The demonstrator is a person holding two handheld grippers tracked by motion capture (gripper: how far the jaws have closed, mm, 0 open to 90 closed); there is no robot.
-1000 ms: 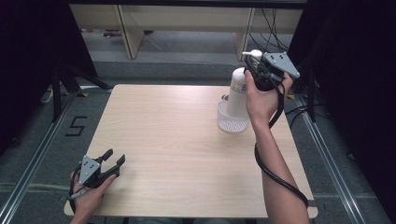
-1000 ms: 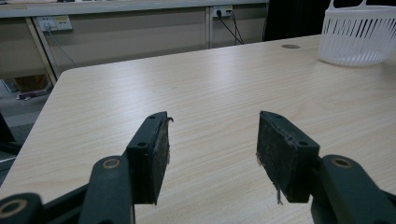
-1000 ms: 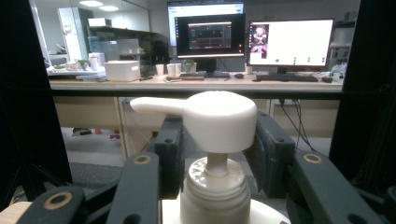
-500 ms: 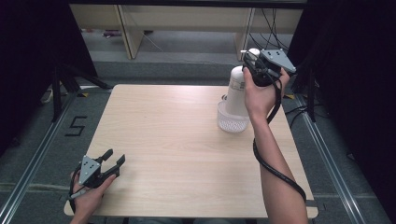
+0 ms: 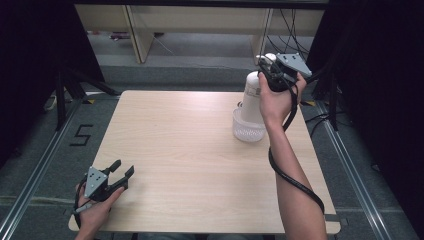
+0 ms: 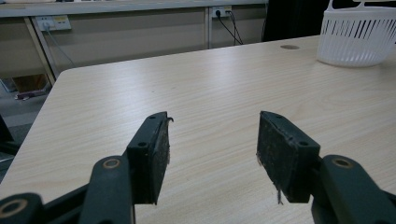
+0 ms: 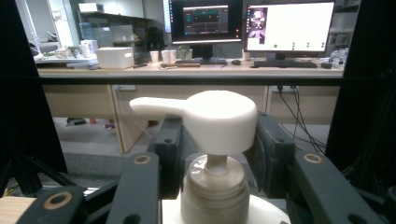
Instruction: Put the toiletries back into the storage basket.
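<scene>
A white pump bottle (image 5: 251, 97) stands upright in a small white slatted basket (image 5: 247, 132) at the table's far right. My right gripper (image 5: 268, 69) is at the bottle's top. In the right gripper view its jaws press on both sides of the pump head (image 7: 219, 119), whose spout points left, so the right gripper (image 7: 217, 140) is shut on it. My left gripper (image 5: 123, 172) rests low at the table's front left corner, far from the bottle. There the left gripper (image 6: 212, 144) stands open with nothing between its pads, and the basket (image 6: 357, 39) shows far off at the upper right.
The light wooden table (image 5: 190, 150) carries the basket and bottle near its far right edge. Beyond the table are a wooden shelf unit (image 5: 150, 30), cables on the floor and dark curtains on both sides. A desk with two lit monitors (image 7: 247, 23) lies behind.
My right gripper and the bottle's top have shifted slightly left and up. The left gripper has stayed where it was, still open.
</scene>
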